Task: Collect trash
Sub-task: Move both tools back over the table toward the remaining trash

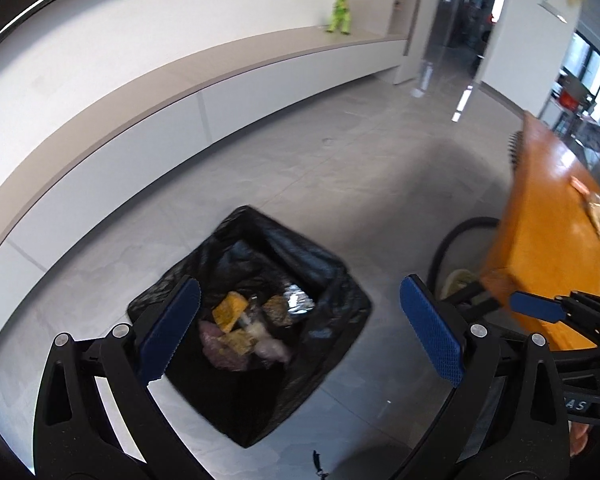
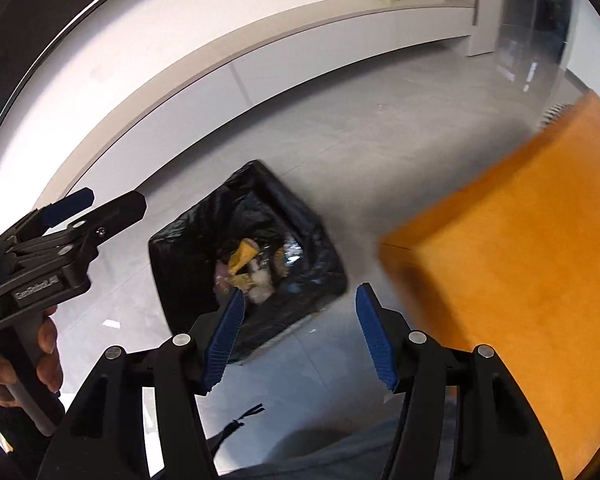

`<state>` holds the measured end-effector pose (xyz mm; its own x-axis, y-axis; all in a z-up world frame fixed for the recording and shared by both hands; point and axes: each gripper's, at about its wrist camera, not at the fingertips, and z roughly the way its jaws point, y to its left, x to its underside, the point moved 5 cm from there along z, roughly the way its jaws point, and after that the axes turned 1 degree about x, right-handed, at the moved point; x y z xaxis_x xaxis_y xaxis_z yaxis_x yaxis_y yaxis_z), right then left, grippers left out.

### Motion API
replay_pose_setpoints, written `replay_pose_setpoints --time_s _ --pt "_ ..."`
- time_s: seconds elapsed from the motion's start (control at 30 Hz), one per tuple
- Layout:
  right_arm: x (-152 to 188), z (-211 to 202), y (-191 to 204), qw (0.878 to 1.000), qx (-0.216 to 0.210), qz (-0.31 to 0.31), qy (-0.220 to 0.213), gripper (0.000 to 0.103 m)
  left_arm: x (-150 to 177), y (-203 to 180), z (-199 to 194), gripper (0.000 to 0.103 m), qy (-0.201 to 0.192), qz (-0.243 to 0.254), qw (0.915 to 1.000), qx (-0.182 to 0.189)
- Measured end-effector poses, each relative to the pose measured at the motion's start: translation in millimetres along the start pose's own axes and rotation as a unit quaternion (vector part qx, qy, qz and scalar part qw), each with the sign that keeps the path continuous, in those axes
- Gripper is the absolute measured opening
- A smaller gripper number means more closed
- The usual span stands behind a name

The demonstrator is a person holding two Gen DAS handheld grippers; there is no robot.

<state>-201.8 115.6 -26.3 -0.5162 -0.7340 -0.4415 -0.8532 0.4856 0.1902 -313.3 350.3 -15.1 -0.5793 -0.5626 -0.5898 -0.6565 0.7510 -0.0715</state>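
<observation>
A bin lined with a black bag (image 1: 320, 276) stands on the grey floor and also shows in the right wrist view (image 2: 180, 264). Inside lie yellow wrappers (image 1: 229, 312), a foil piece (image 1: 299, 301) and pale crumpled trash (image 2: 260, 280). My left gripper (image 1: 300, 332) is open and empty, above the bin; it shows from the side in the right wrist view (image 2: 100, 204). My right gripper (image 2: 300, 340) is open and empty, above the bin's near right edge; it shows in the left wrist view (image 1: 536, 308). More wrappers (image 1: 598, 216) lie on the orange table.
The orange table (image 2: 520, 272) stands right of the bin, also in the left wrist view (image 1: 548, 220). A long white low cabinet (image 1: 180, 120) runs along the wall with a green toy (image 1: 340, 12) on it. A black hoop (image 1: 456, 236) sits under the table.
</observation>
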Motion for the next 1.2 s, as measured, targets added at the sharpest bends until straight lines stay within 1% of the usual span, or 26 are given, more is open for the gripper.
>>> replay_pose_setpoints --time_s 0.1,0.2,0.23,0.37,0.47,0.5,0.53,0.6,0.67,0.8,0.83,0.9,0.93,1.0,1.03,1.1,1.13,1.2 --pt "5.8 -19.2 -28.1 1.000 0.019 0.020 -0.015 0.059 -10.8 -44.8 -7.9 0.097 -0.008 0.038 0.9987 0.032" --pt "14.4 -40.1 -65.5 0.997 0.046 0.047 -0.029 0.059 -19.4 -85.0 -11.0 0.097 -0.015 0.072 0.9960 0.051" --pt "17.6 -46.6 -78.0 0.996 0.055 0.057 -0.032 0.059 -22.8 -105.9 -10.5 0.097 -0.016 0.090 0.9940 0.060" --pt "36.3 -75.3 -137.6 0.989 0.090 0.107 -0.041 0.060 -27.3 -164.7 -6.8 0.097 -0.011 0.134 0.9871 0.088" --pt "54.8 -96.8 -179.9 0.982 0.113 0.146 -0.047 0.066 -29.2 -213.1 -5.5 0.097 -0.004 0.168 0.9792 0.113" --pt "59.9 -103.5 -191.2 0.979 0.119 0.157 -0.050 0.067 -29.3 -233.3 -5.2 0.097 -0.001 0.183 0.9755 0.123" --pt "68.7 -115.4 -208.5 0.975 0.130 0.172 -0.054 0.067 -28.7 -246.6 -5.1 0.097 0.000 0.193 0.9727 0.128" --pt "81.0 -130.3 -230.8 0.968 0.147 0.192 -0.059 0.068 -26.6 -276.8 -7.7 0.097 0.001 0.217 0.9658 0.141" --pt "98.1 -153.6 -258.4 0.959 0.168 0.219 -0.065 0.071 -24.8 -312.4 -10.8 0.097 0.002 0.244 0.9568 0.158" --pt "137.5 -197.1 -300.6 0.939 0.199 0.269 -0.074 0.071 -13.8 -370.9 -17.8 0.097 0.005 0.297 0.9374 0.182" --pt "150.4 -209.4 -311.4 0.933 0.207 0.285 -0.077 0.071 -11.0 -388.1 -20.0 0.097 0.005 0.312 0.9311 0.189" --pt "168.6 -224.9 -324.0 0.924 0.218 0.305 -0.081 0.071 -4.6 -414.9 -24.1 0.097 0.005 0.337 0.9201 0.200" --pt "181.6 -235.8 -332.0 0.916 0.227 0.318 -0.085 0.071 -2.6 -423.1 -25.9 0.097 0.006 0.345 0.9162 0.204" --pt "199.5 -249.9 -342.1 0.907 0.237 0.336 -0.089 0.071 3.2 -447.7 -27.8 0.097 0.008 0.367 0.9055 0.213" --pt "211.5 -257.7 -347.9 0.901 0.244 0.348 -0.091 0.071 5.1 -454.7 -29.2 0.097 0.008 0.375 0.9016 0.215" --pt "226.1 -265.7 -357.8 0.894 0.250 0.362 -0.087 0.071 8.7 -471.9 -28.6 0.097 0.006 0.394 0.8942 0.212" --pt "235.4 -267.8 -363.2 0.889 0.251 0.372 -0.086 0.071 9.4 -478.5 -29.8 0.097 0.004 0.400 0.8919 0.210" --pt "247.9 -266.9 -371.2 0.886 0.241 0.388 -0.084 0.071 10.2 -489.7 -31.0 0.097 0.003 0.410 0.8873 0.211"
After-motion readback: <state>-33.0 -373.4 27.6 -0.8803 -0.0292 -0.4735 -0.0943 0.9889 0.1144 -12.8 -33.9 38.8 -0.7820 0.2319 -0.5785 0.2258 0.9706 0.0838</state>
